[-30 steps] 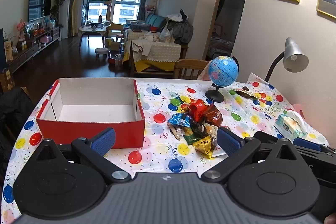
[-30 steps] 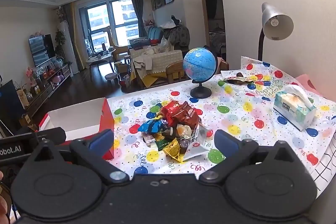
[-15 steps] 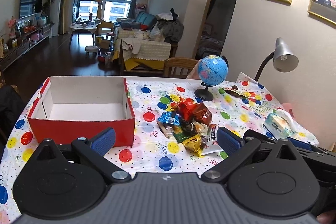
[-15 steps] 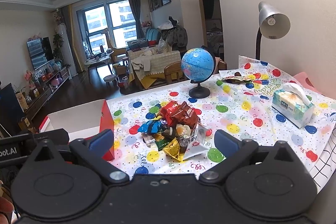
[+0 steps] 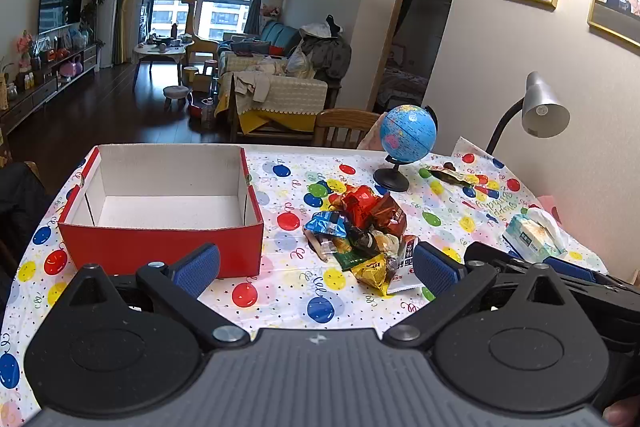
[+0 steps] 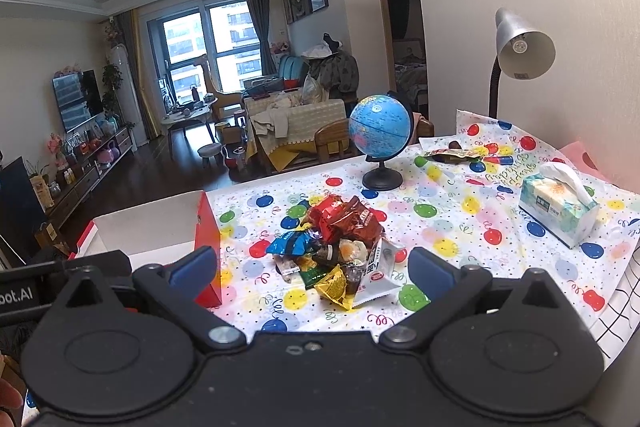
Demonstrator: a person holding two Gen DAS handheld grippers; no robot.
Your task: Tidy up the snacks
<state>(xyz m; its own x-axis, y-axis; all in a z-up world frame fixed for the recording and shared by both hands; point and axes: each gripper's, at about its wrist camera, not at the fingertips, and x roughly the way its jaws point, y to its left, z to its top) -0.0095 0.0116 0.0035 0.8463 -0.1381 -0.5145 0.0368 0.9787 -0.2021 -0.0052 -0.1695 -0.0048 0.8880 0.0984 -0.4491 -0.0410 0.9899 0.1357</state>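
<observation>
A pile of snack packets (image 5: 360, 231) in red, blue, yellow and white wrappers lies on the balloon-print tablecloth, right of an empty red box (image 5: 160, 247) with a white inside. The pile (image 6: 340, 247) and the box's red corner (image 6: 208, 227) also show in the right wrist view. My left gripper (image 5: 316, 269) is open and empty, held above the table's near edge between box and pile. My right gripper (image 6: 308, 273) is open and empty, just short of the pile. The right gripper's body shows at the right of the left wrist view (image 5: 560, 279).
A blue globe (image 6: 380, 131) on a black stand is behind the pile. A tissue pack (image 6: 560, 203) lies at the right, a grey desk lamp (image 6: 520, 47) by the wall. A snack bar (image 6: 452, 155) lies near the far right corner. A wooden chair (image 5: 344, 127) stands behind the table.
Both grippers have pulled back and risen a little, so the box and pile sit slightly lower and further. Both stay open and empty.
</observation>
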